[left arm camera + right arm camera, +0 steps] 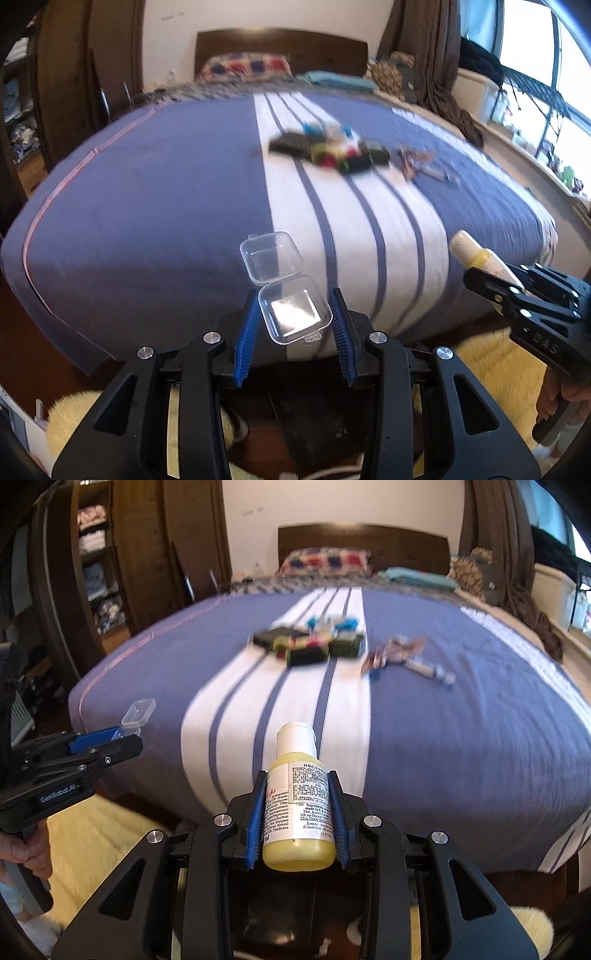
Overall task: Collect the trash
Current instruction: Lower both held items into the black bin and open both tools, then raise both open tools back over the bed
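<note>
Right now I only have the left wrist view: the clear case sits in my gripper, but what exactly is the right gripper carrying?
Observer: The right gripper is shut on a small bottle of yellow liquid with a white cap and a printed label.
Operator: Is it held by the cap or the body?
Observer: By the body; the cap sticks out forward past the pads.
Operator: Anything left of the bed that I can't see?
Observer: Yes, an open wooden wardrobe with folded clothes on its shelves.
</note>
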`<state>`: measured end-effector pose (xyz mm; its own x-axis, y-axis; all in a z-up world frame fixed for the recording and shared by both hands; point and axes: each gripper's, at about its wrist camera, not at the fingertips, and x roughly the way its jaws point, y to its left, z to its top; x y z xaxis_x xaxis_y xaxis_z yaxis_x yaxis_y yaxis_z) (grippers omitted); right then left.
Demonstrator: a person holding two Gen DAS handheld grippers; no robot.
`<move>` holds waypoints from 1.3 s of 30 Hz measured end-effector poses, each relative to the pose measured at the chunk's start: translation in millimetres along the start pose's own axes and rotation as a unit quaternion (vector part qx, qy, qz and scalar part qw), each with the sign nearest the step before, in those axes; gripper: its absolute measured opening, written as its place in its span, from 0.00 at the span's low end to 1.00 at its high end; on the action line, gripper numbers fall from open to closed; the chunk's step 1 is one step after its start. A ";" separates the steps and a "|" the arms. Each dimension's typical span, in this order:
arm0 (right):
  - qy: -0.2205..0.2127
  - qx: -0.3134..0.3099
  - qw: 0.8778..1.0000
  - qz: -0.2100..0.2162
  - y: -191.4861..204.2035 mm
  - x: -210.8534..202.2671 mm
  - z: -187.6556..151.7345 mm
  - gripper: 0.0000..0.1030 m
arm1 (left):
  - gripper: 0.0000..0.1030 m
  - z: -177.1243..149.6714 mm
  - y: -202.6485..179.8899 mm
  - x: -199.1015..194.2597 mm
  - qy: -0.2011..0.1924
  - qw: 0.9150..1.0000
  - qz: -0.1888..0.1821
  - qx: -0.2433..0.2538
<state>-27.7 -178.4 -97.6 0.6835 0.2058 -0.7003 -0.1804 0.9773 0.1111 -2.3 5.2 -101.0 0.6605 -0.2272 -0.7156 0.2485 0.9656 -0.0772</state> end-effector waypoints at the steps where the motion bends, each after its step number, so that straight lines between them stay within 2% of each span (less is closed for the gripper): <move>1: 0.015 0.002 1.000 0.003 0.3 6.9 -6.5 0.31 | 0.35 -5.7 -0.2 4.4 0.009 1.000 -0.002 0.001; 6: 0.081 0.006 0.997 0.008 1.7 40.7 -37.8 0.31 | 0.35 -37.4 -1.4 38.0 0.070 0.997 -0.022 -0.002; 11: 0.127 0.014 0.992 0.012 0.2 66.7 -61.5 0.31 | 0.35 -66.9 -1.5 80.5 0.136 0.990 -0.039 -0.010; 17: 0.180 0.021 0.983 0.020 3.1 100.9 -87.7 0.31 | 0.35 -96.7 -3.0 125.1 0.193 0.980 -0.053 -0.014; 22: 0.217 0.031 0.975 0.028 4.3 123.7 -106.0 0.31 | 0.35 -118.5 -7.3 155.3 0.232 0.972 -0.046 -0.005; 28: 0.241 0.051 0.969 0.031 2.5 143.5 -110.9 0.31 | 0.35 -139.1 -15.8 172.5 0.265 0.963 -0.053 0.005; 33: 0.259 0.065 0.963 0.040 -2.5 156.8 -118.8 0.31 | 0.37 -142.3 -13.9 174.5 0.277 0.959 -0.065 -0.003; 37: 0.256 0.067 0.964 0.036 -1.2 159.7 -116.7 0.32 | 0.36 -142.4 -11.8 174.9 0.283 0.957 -0.070 -0.007; 39: 0.250 0.067 0.966 0.029 -2.6 157.0 -113.6 0.32 | 0.44 -141.8 -11.1 175.4 0.284 0.956 -0.069 -0.007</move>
<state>-0.2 -154.4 -287.9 0.2427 0.2438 -0.9390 -0.0935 0.9693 0.2275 10.3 -27.4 -324.2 0.1303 -0.2520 -0.9589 0.2934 0.9336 -0.2055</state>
